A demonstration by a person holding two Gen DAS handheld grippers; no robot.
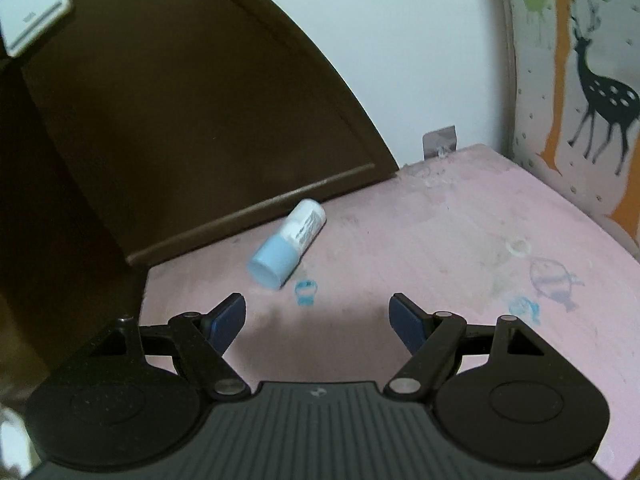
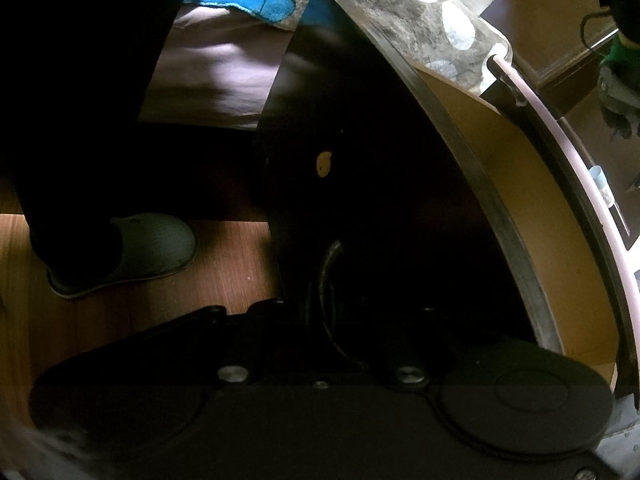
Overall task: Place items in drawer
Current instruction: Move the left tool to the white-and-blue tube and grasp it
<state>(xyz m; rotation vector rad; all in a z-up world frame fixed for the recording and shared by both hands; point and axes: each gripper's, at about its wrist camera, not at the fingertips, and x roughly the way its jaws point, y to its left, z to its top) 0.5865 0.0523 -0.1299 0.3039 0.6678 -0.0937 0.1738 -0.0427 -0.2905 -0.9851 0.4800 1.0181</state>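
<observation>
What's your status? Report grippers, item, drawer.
Left gripper open, empty, short of the blue-capped bottle lying on the pink tabletop. Right gripper at drawer handle, fingers too dark to read. Drawer open.

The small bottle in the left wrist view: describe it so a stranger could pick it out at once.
Start at the pink tabletop, then look toward its far left edge, where a dark brown panel rises. The small bottle lies on its side just in front of that panel, ahead of the open left tool. Its light blue cap and white labelled body set it apart from the flat blue doodles nearby.
</observation>
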